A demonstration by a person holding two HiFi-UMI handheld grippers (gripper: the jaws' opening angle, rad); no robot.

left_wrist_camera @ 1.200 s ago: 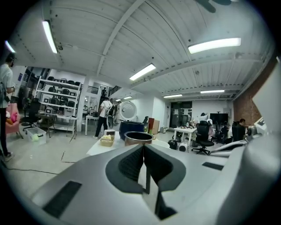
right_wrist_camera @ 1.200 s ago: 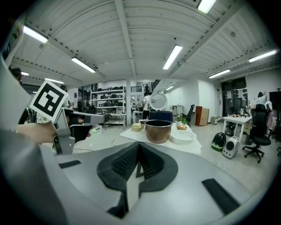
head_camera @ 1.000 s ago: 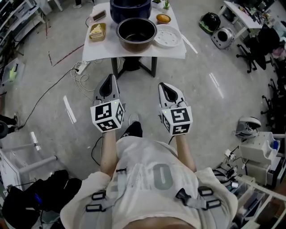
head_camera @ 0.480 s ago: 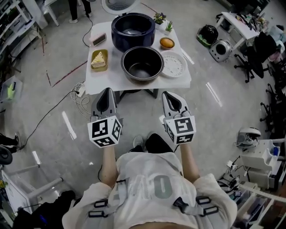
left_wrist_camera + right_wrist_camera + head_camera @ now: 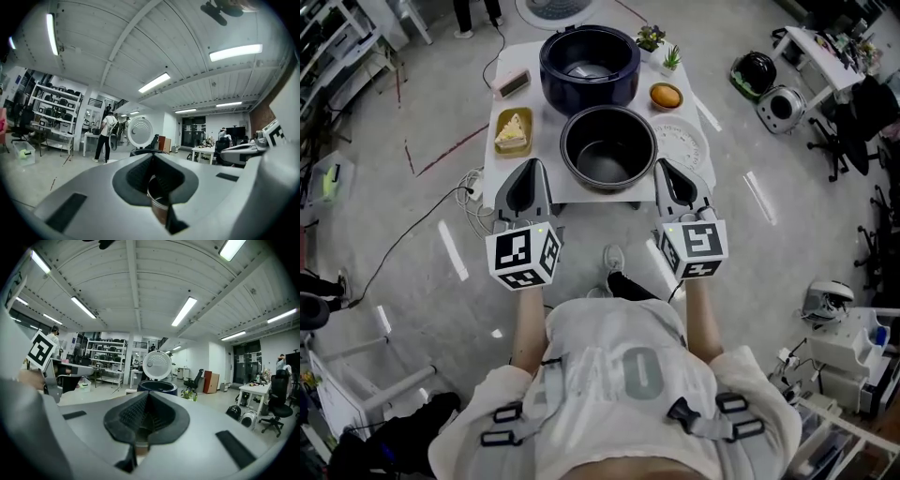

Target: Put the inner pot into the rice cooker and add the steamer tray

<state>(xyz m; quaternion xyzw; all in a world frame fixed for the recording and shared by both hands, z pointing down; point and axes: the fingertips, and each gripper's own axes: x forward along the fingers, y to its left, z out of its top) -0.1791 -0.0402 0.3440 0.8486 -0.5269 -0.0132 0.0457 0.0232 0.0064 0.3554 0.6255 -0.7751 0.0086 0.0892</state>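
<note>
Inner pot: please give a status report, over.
Jaws shut, empty: left gripper, right gripper flank inner pot. Pot on table, not yet in rice cooker. Steamer tray beside it, untouched.

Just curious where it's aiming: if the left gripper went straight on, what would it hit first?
Probably the inner pot: the left gripper view shows its coppery wall just ahead of the shut left gripper. Depth is unclear.

The white desk carries the rice cooker at its far edge, the inner pot at the near edge, the steamer tray by the right edge and a cake dish by the left edge.
</note>
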